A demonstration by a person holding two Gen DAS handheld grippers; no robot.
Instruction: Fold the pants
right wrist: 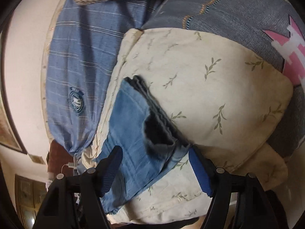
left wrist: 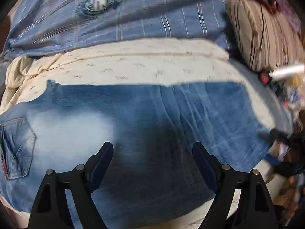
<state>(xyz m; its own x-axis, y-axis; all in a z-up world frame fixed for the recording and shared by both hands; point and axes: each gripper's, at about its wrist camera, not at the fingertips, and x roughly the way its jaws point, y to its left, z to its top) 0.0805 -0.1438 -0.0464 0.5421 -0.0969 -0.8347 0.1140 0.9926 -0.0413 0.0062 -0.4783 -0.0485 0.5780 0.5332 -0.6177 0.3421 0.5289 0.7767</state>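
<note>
The pants are blue denim jeans spread across a cream leaf-print bedspread. A back pocket shows at the far left in the left wrist view. My left gripper is open and empty, just above the middle of the jeans. In the right wrist view the leg ends of the jeans lie on the bedspread, with one cuff gaping open. My right gripper is open and empty, its fingers on either side of the leg ends.
A blue striped pillow with a round emblem lies behind the bedspread; it also shows in the right wrist view. A brown-striped cushion sits at the right. A grey blanket lies beyond. Clutter lines the bed's right edge.
</note>
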